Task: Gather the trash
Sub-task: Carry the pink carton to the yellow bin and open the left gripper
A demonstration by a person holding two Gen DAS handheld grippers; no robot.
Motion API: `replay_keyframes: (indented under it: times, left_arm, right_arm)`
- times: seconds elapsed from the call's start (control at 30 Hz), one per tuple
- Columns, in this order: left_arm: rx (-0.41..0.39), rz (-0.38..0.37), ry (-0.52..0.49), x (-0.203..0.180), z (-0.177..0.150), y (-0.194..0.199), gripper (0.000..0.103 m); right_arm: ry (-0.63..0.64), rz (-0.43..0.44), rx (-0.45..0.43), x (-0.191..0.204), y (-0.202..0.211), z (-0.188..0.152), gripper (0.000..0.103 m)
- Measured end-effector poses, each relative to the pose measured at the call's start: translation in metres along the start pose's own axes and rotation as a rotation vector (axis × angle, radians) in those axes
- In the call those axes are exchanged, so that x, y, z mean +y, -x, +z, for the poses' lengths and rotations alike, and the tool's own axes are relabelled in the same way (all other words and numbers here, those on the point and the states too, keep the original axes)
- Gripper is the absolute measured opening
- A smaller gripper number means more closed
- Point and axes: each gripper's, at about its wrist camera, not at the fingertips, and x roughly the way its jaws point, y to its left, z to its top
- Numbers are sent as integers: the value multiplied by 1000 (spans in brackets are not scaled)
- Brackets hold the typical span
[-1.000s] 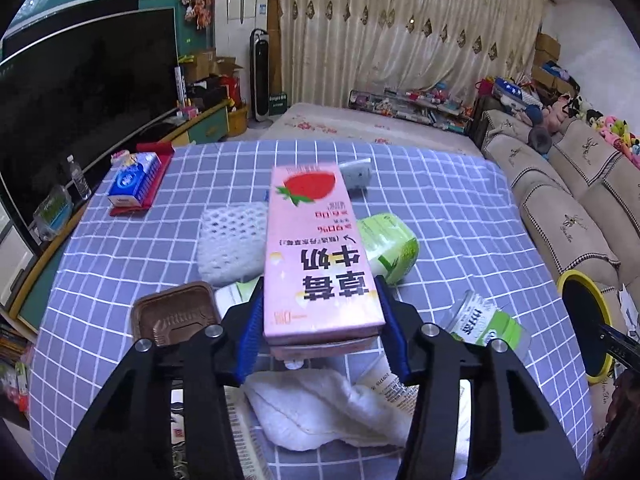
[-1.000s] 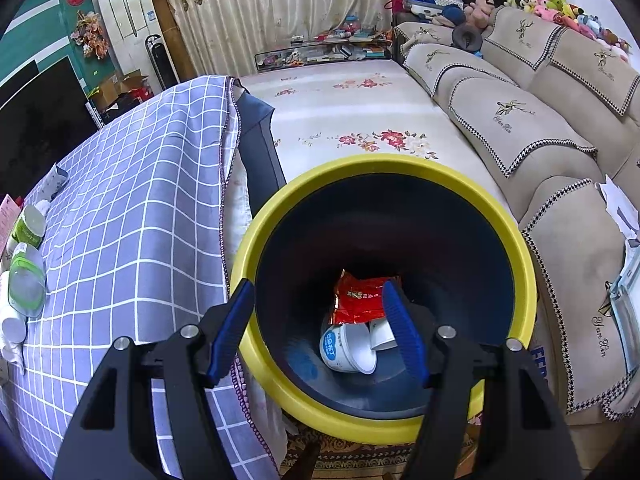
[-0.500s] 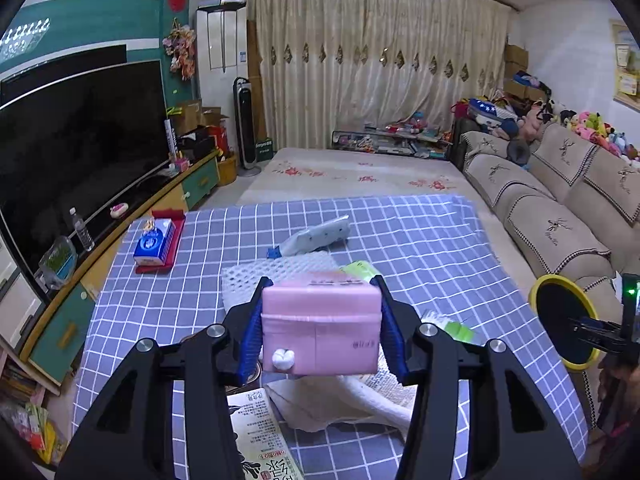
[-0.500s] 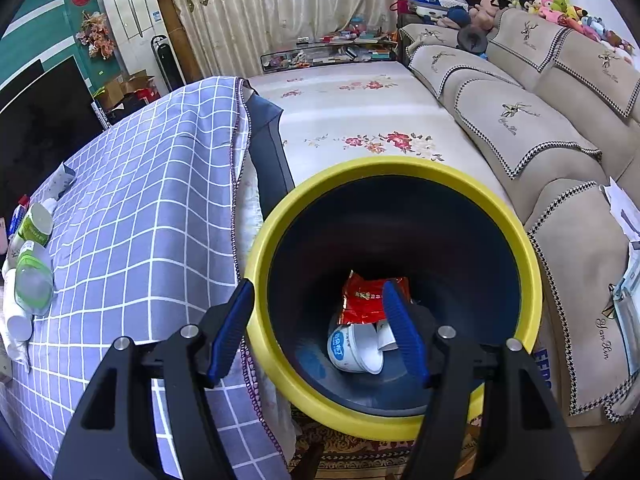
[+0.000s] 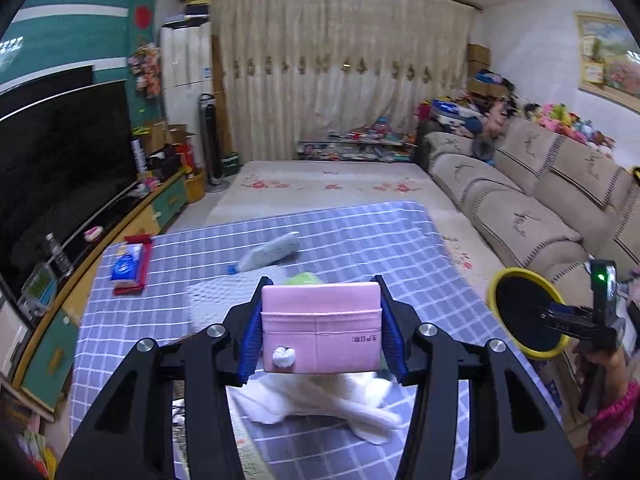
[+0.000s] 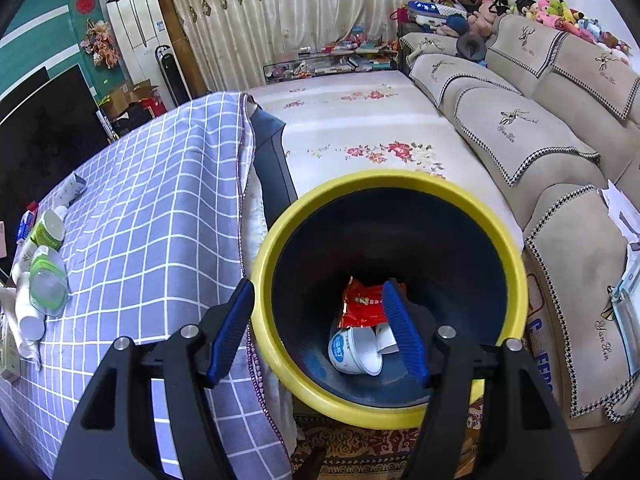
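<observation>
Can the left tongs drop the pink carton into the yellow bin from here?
Probably not yet. The left tongs hold the pink carton over the checked table, and the yellow bin sits off beyond the table's edge. Nothing blocks the way across.

Blue-white checked tablecloth [image 5: 360,232] as landmark: large black TV [image 5: 60,160] off its left edge, beige sofa [image 5: 540,200] off its right, cream embroidered curtains [image 5: 340,72] beyond its far end, floral cream mat [image 6: 360,120] between.
</observation>
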Motion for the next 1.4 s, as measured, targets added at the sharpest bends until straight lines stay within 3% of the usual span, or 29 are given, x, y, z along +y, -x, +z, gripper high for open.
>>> replay_keyframes:
  times: [0.4, 0.57, 0.8, 1.0, 1.07, 1.13, 1.17, 1.23, 1.4]
  left_arm:
    - [69, -272, -112, -109, 27, -37, 49]
    - [144, -401, -187, -180, 29, -79, 50]
    - [309, -529, -273, -290, 0, -155, 49]
    - [470, -491, -325, -347, -32, -222, 50]
    - [490, -476, -325, -354, -40, -236, 50]
    - [501, -463, -322, -359, -46, -244, 54]
    - [504, -460, -321, -361, -48, -247, 63]
    - [499, -447, -320, -362, -50, -251, 71]
    - [427, -449, -271, -328, -33, -219, 73]
  right_arm:
    - [-15, -39, -132, -32, 71, 1, 63]
    - [-42, -76, -158, -58, 91, -7, 64]
    - [-94, -113, -150, -90, 97, -17, 65]
    - [-119, -144, -140, -108, 97, -21, 65]
    - [-125, -157, -130, -114, 95, -23, 65]
    - [-132, -161, -121, -119, 93, -25, 65]
    - [-136, -162, -119, -121, 92, -25, 65]
    - [-142, -161, -115, -124, 90, -26, 65]
    - [-149, -151, -108, -125, 86, -29, 66]
